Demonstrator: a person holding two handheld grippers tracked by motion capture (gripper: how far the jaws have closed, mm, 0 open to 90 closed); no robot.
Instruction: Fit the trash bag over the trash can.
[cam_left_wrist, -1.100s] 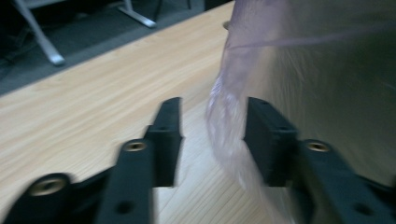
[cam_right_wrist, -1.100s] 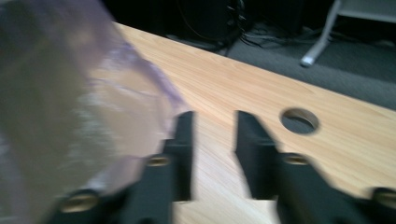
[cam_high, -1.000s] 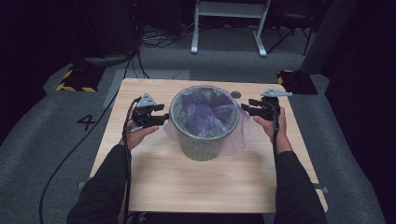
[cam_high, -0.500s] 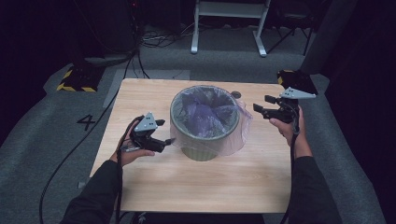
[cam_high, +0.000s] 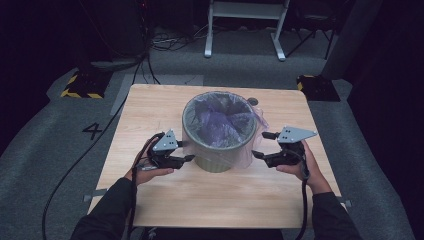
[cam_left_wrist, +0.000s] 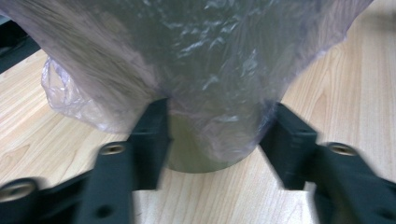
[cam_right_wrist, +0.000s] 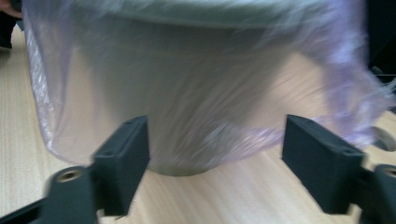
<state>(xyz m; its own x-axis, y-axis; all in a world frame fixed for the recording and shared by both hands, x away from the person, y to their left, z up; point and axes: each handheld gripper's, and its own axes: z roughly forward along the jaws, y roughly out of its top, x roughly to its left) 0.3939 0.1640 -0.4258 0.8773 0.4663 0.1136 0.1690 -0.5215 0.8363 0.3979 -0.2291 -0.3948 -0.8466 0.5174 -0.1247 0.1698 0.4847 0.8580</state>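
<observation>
Both hand-held grippers flank the bin's base at lower centre of the high view. Left hand-held gripper (cam_high: 186, 151), jaws just closing, straddles the bag (cam_left_wrist: 210, 70) hem unclamped; right hand-held gripper (cam_high: 260, 145) stands released. Bin (cam_high: 218, 131) sits upright mid-surface (cam_high: 150, 105).

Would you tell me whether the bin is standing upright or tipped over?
Upright. The bin stands on its base on the table, its round mouth facing up, with the purple bag lining it and draped over the rim.
</observation>
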